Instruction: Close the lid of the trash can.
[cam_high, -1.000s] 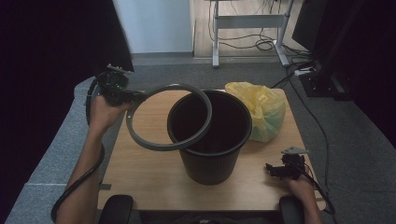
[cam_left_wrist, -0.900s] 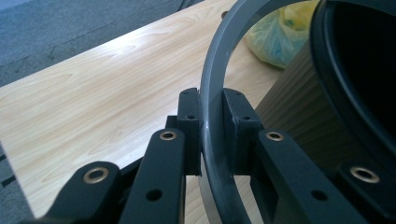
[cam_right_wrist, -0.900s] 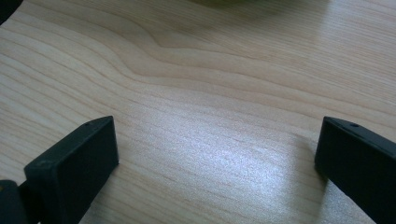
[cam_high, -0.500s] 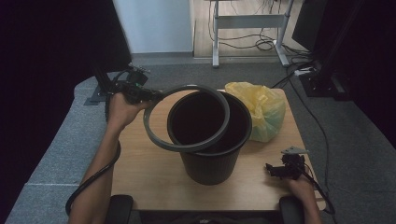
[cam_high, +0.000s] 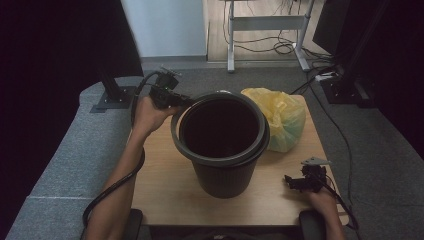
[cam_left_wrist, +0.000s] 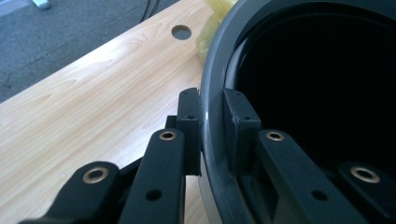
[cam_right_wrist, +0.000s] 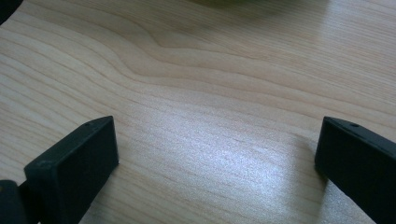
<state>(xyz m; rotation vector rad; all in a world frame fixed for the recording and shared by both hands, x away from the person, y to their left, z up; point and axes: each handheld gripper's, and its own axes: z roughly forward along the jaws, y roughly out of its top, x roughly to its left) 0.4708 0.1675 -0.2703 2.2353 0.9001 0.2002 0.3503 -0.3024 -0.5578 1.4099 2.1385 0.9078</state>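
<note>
A: Where's the ring (cam_high: 220, 159)?
B: Centre of the frame, over the rim of the bin (cam_high: 220, 175). The left gripper (cam_left_wrist: 211, 122) pinches its edge.
A: And the right gripper (cam_high: 296, 182)?
B: Lower right, spread wide above the worktop (cam_high: 165, 185), holding nothing.

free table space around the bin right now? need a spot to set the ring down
Bare wood left of the bin, beside the left forearm, and a strip along the near edge up to the right tongs. The far right is crowded: the yellow bag sits against the bin. The left tongs hold the ring over the bin's rim.
</note>
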